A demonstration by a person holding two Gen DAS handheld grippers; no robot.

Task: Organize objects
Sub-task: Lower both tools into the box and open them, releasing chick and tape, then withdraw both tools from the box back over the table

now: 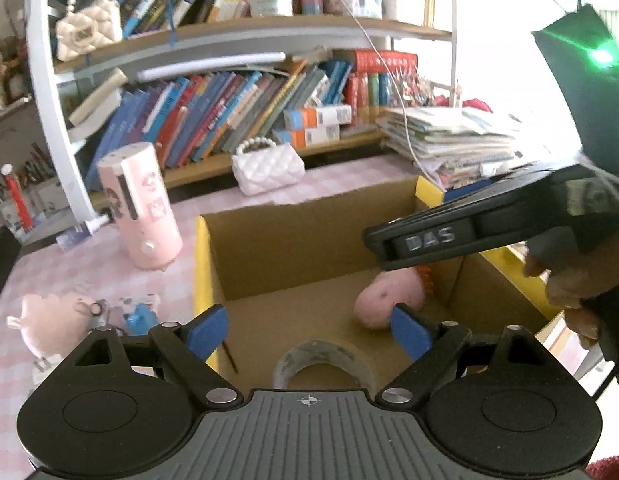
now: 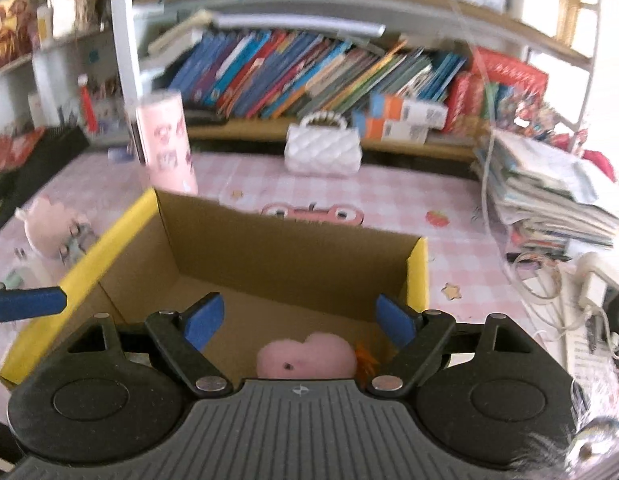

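Behind our pink checked tablecloth (image 2: pixel 409 200), crowded bookshelves (image 1: pixel 237 116) are leaning with books. We are hovering both grippers over an open brown cardboard box with yellow edges (image 1: pixel 293 240). Our left gripper (image 1: pixel 309 330) is standing wide open with nothing between its fingers; only its view is showing a clear roll of tape (image 1: pixel 323 364) on the box floor. Our right gripper (image 2: pixel 297 320) is also open and empty — the pink plush toy (image 2: pixel 307 356) is lying on the box floor below and between its fingers, snout end pointing left in that view.
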